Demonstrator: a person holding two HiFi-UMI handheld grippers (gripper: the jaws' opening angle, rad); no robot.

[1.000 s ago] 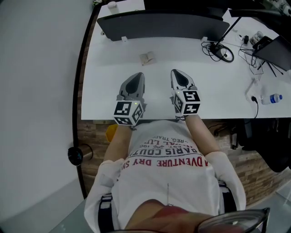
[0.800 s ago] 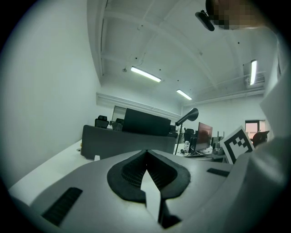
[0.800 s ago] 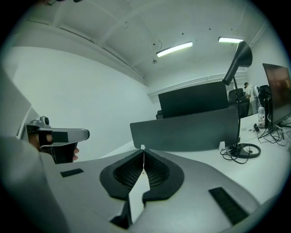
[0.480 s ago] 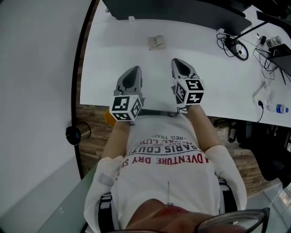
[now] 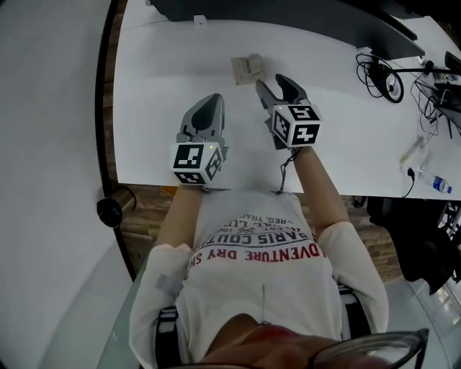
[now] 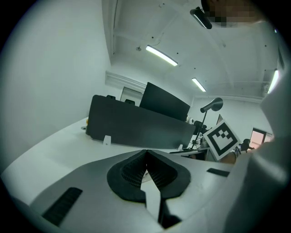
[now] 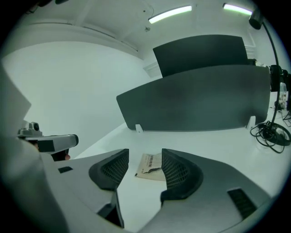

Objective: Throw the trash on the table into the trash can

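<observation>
- Reading "PARIS" and "ADVENTURE DRY", upside down, on the shirt (image 5: pixel 252 263); finding the print on the paper packet (image 5: pixel 248 67) too small to make out.
- Seeing that paper packet lying flat on the white table (image 5: pixel 158 122), at 11 o'clock just beyond the right gripper (image 5: pixel 272 83).
- Showing the right gripper's jaws spread wide after opening just now from a closed state; framing the packet between them in the right gripper view, without touching it.
- Keeping the left gripper (image 5: pixel 210 108) clenched on nothing, pads meeting, at 8 o'clock of the right one.
- Finding both grippers farther up the table than a second ago, nearer the packet.
- Leaving bare tabletop around the packet, up to the dark panel (image 5: pixel 288 11) at 12 o'clock.
- Placing the table's left edge at 9 o'clock and its near edge at 6 o'clock, just behind the grippers; leaving the cables (image 5: pixel 382 76) well apart at 3 o'clock.
</observation>
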